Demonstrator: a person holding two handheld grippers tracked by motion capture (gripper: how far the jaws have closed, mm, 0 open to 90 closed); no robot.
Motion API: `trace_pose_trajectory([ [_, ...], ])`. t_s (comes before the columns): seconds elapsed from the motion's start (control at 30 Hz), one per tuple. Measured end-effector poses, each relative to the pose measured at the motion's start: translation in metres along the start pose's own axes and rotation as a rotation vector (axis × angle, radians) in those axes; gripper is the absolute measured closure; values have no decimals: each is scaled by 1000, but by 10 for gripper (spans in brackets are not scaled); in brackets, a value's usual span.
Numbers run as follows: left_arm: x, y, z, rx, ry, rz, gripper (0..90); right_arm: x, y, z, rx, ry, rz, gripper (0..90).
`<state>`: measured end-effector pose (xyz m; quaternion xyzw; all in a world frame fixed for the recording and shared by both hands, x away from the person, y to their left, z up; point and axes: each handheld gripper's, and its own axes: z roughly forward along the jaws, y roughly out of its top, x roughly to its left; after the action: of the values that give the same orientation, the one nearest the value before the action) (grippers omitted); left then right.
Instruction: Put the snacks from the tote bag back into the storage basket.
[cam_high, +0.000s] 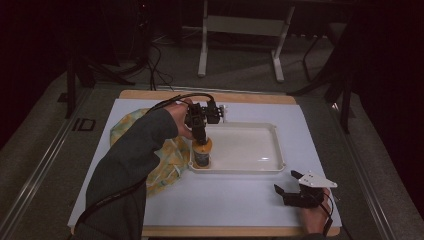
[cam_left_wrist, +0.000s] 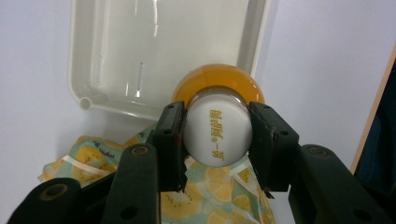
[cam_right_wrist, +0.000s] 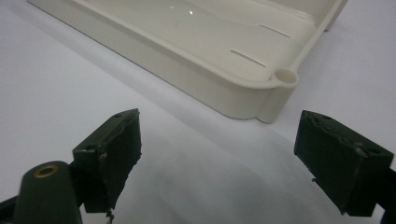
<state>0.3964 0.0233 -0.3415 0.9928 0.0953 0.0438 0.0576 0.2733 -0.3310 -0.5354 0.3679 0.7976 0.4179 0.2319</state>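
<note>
Where left tongs (cam_left_wrist: 216, 140) clamp — bottle (cam_left_wrist: 215, 130) between.

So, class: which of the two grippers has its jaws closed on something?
The left gripper: it clamps the white bottle cap over the tray. The right gripper rests open and holds nothing.

dim rm, grey carpet (cam_high: 240, 65), white table frame (cam_high: 240, 25)

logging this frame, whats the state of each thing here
bottle: upright, capped, gripped at its white cap, at the tray's near left corner
left tongs: shut on the bottle
right tongs: open, holding nothing
tray: upright on the table
fruit-print bag: crumpled beside the tray
</note>
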Motion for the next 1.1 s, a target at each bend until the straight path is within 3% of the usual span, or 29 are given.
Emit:
trace_pose_trajectory([
  [0.6, -3, 1, 11, 27, 1, 5, 584, 0, 0, 0, 2, -1, -4, 145],
  [0.8, -4, 0, 9, -14, -10, 8, 547, 1, 0, 0, 1, -3, -6, 146],
  [1.1, -6, -3, -1, -65, 21, 6, 461, 1, 0, 0, 0, -5, -7, 146],
])
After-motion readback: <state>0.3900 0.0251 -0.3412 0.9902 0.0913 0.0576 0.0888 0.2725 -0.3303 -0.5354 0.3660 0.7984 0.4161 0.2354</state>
